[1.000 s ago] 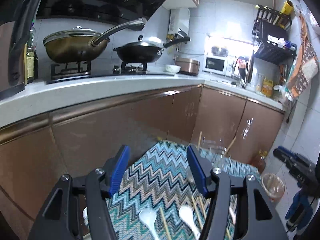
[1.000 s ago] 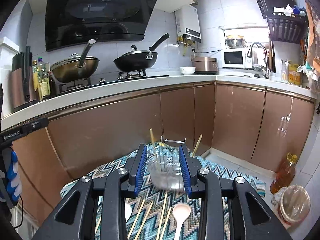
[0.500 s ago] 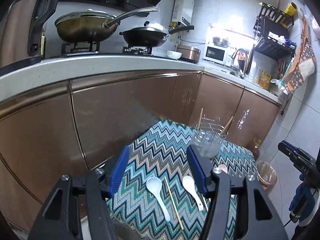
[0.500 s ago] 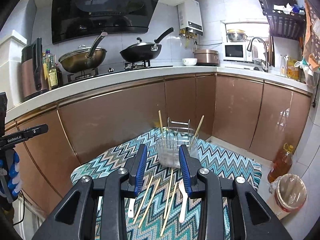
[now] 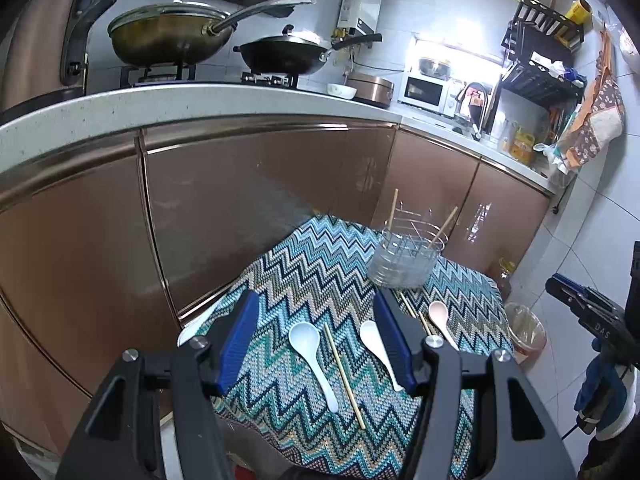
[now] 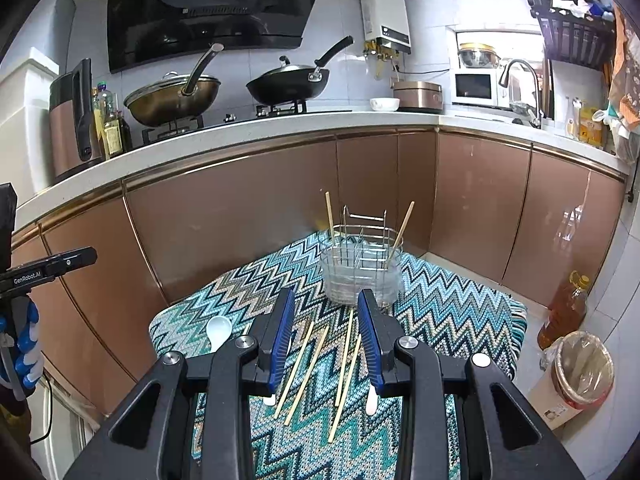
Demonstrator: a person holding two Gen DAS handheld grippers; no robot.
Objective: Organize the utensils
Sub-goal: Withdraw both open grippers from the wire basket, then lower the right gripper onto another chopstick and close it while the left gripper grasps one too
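Evidently I held both empty grippers, left gripper and right gripper, parted above the zigzag cloth, since loose bamboo chopsticks and white plastic spoons lay short of the wire utensil holder.

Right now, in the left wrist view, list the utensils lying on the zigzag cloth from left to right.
Large white spoon → lone chopstick → second white spoon → pale pink spoon.
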